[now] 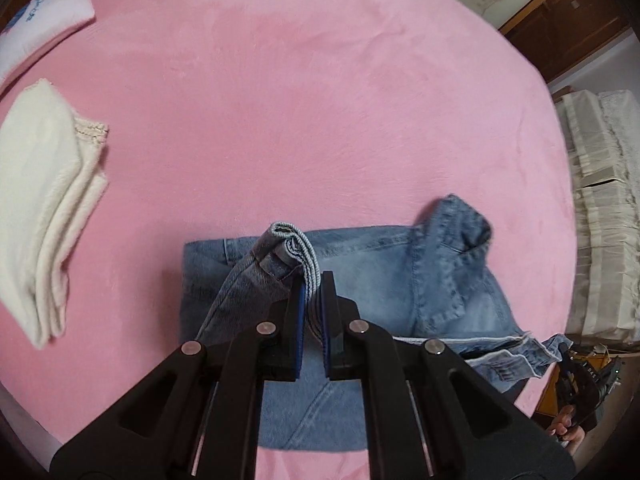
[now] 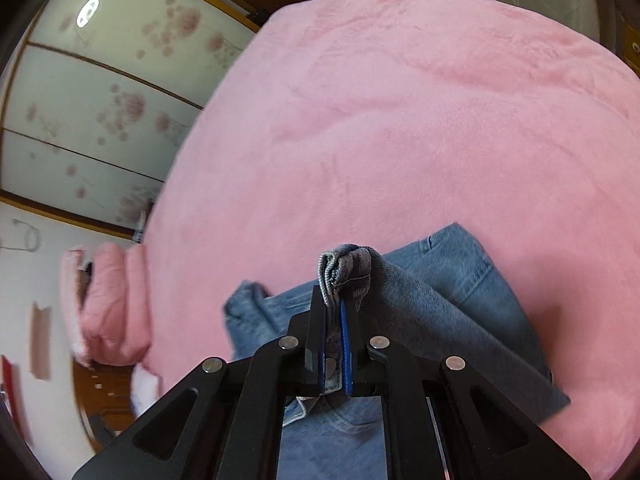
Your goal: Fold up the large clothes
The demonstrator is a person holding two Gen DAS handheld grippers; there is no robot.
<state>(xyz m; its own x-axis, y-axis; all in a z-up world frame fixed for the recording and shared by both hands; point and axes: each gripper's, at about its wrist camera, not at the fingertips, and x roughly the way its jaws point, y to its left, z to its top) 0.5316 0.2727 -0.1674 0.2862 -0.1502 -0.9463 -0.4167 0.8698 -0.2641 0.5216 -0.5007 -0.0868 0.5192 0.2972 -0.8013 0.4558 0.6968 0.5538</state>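
Left wrist view first: the left gripper (image 1: 315, 280) is clenched on a bunched hem of the jeans (image 1: 400, 280), several layers of denim pinched tight between its blue-lined fingers (image 1: 298, 320). The held fold rises off the rest of the garment, which lies spread flat on the pink bedspread (image 1: 300, 120) just beneath. One corner of the jeans is flipped up at the right, and a frayed edge trails toward the bed's lower right border. There, at the frame's edge, the right gripper (image 1: 580, 380) shows only in part, with a hand (image 1: 568, 432) on it. A folded cream garment (image 1: 44, 208) sits well apart at the left, and a white pillow (image 1: 40, 28) lies up in the far left corner.

Over to the right wrist view: the right gripper (image 2: 333, 300) is also clamped on denim, a rolled hem of the jeans (image 2: 460, 288) poking up between its fingers (image 2: 346, 344). A taut band of fabric runs from the grip down to the right, above the flat part of the jeans on the bedspread (image 2: 400, 120). A pink bundle (image 2: 108, 304) hangs at the bed's left edge, blurred. Behind stand sliding panels (image 2: 100, 112) with a floral print
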